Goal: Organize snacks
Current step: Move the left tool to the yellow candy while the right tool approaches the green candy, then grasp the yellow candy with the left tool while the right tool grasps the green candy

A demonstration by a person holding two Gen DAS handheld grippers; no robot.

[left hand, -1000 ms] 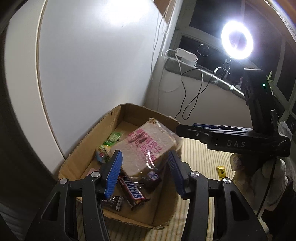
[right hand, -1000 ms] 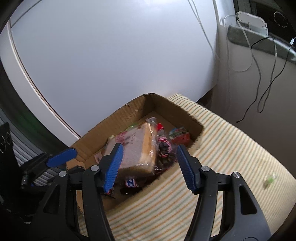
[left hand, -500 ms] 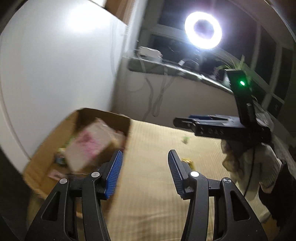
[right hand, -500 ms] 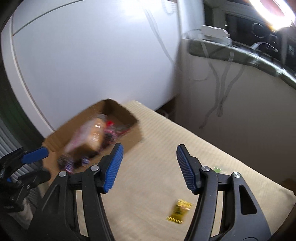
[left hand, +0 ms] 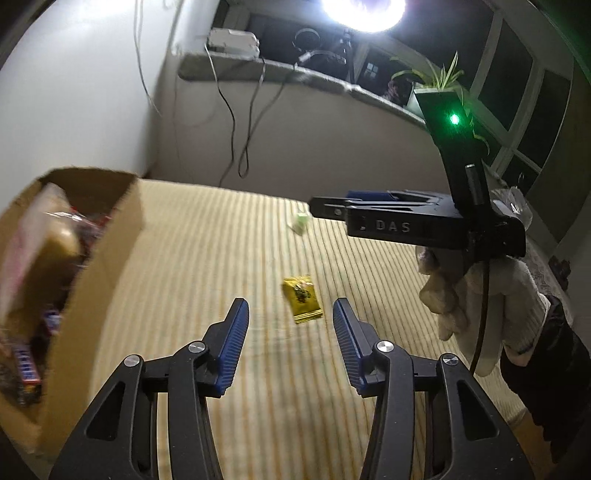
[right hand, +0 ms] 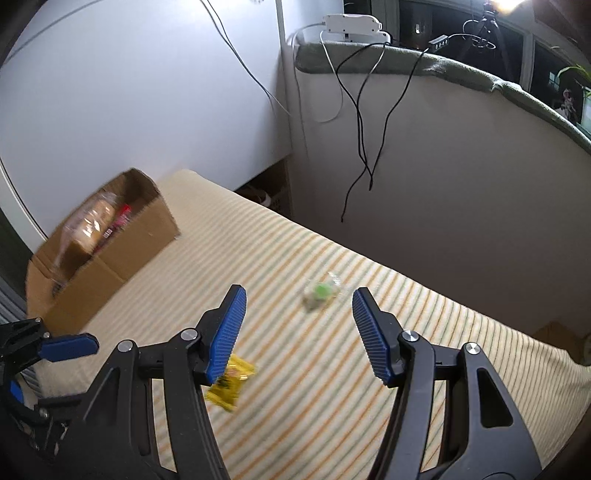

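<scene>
A cardboard box [left hand: 110,251] full of snacks stands at the left on the striped cloth; it also shows in the right wrist view [right hand: 110,258]. A yellow packet [left hand: 303,299] lies on the cloth just ahead of my open, empty left gripper [left hand: 290,325]; in the right wrist view the packet [right hand: 231,384] is partly behind my left finger. A small green-and-clear candy [right hand: 319,293] lies ahead of my open, empty right gripper [right hand: 297,306]; it shows far off in the left wrist view [left hand: 301,223], beside the right gripper [left hand: 332,208] seen side-on.
The striped cloth [right hand: 332,369] covers a padded surface that ends at a white wall [right hand: 129,92] and a low partition with dangling cables [right hand: 362,147]. A bright ring light [left hand: 362,11] glares above. A gloved hand [left hand: 480,295] holds the right gripper.
Both grippers have swung right, away from the box, which has slid to the left of both views. The yellow packet and the green candy have come into view ahead of the fingers.
</scene>
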